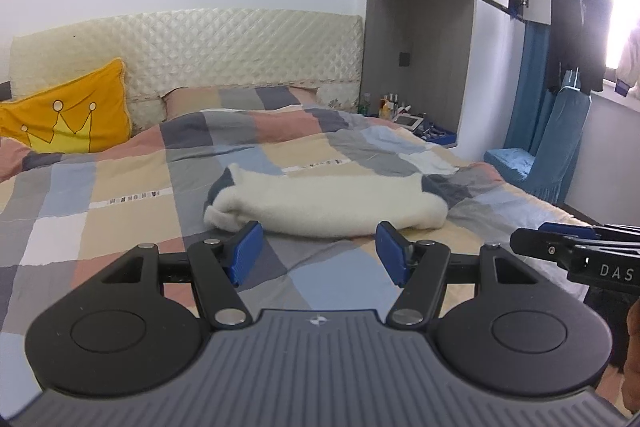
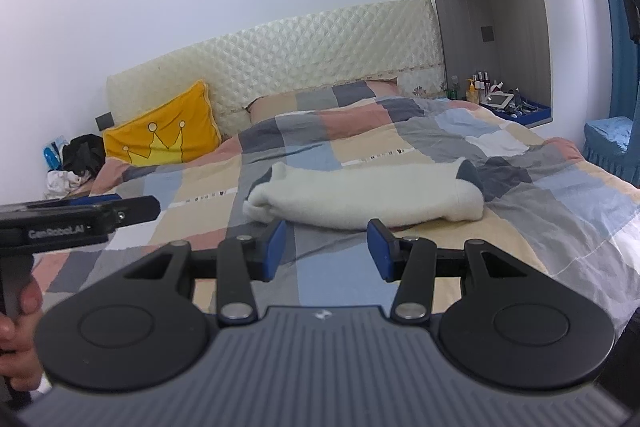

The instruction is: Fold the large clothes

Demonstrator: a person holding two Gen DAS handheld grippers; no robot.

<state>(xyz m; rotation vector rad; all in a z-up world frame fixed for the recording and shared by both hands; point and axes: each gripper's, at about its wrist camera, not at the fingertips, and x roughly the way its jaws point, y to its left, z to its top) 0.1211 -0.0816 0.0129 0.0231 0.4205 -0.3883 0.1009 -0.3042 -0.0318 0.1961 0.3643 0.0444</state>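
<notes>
Soft, thick and light by the look: fleecy cream garment [image 1: 328,203] lying folded on the bed [image 1: 120,195], just ahead of both claws. Best taken at the near rolled edge (likely to sag). Left claw [image 1: 319,253] and right claw [image 2: 327,249] released, empty, angled slightly downward.

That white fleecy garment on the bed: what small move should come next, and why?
Probably ease both grippers forward to its near edge. The garment lies bunched on the checked quilt, and the left gripper and right gripper stand open, empty, just short of it.
</notes>
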